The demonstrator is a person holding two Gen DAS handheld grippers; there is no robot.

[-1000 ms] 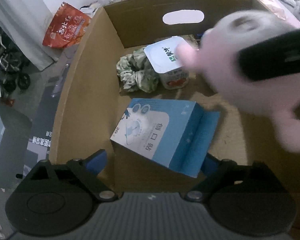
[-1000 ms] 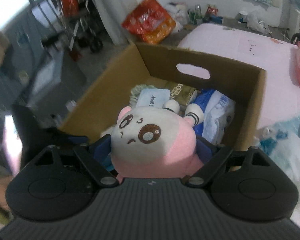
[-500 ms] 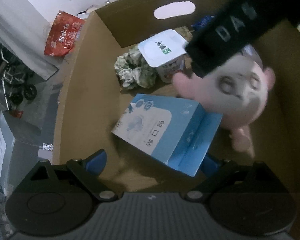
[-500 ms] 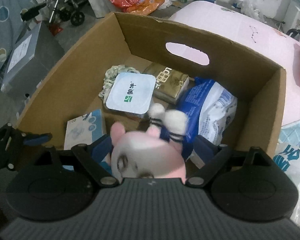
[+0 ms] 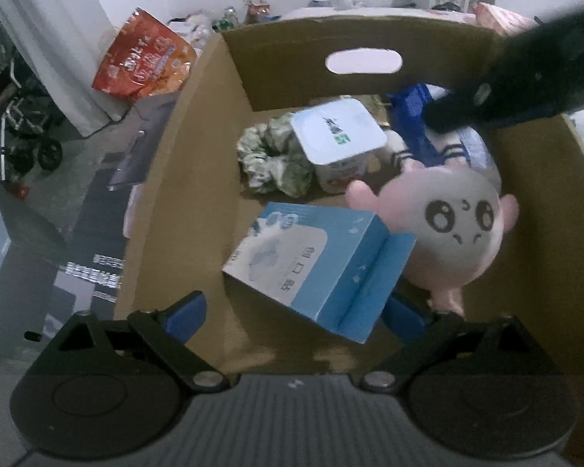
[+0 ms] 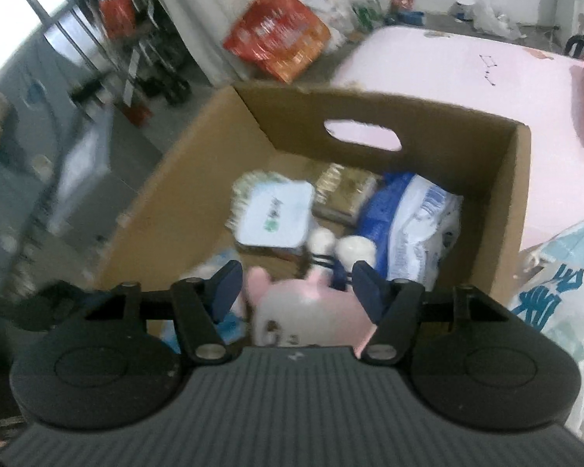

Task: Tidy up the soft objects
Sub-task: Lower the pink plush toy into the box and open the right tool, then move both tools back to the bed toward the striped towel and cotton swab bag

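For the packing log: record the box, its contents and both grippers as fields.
container: cardboard box, open top, handle cutout in the far wall
plush toy: lying inside, face showing, beside the blue carton
blue carton: tilted, inside at the near end
other contents: white-lidded tub, green cloth bundle, blue-and-white bag
left gripper: open, blue carton seen between its jaws, visible pad apart from it
right gripper: jaws closing, pads off the plush toy below
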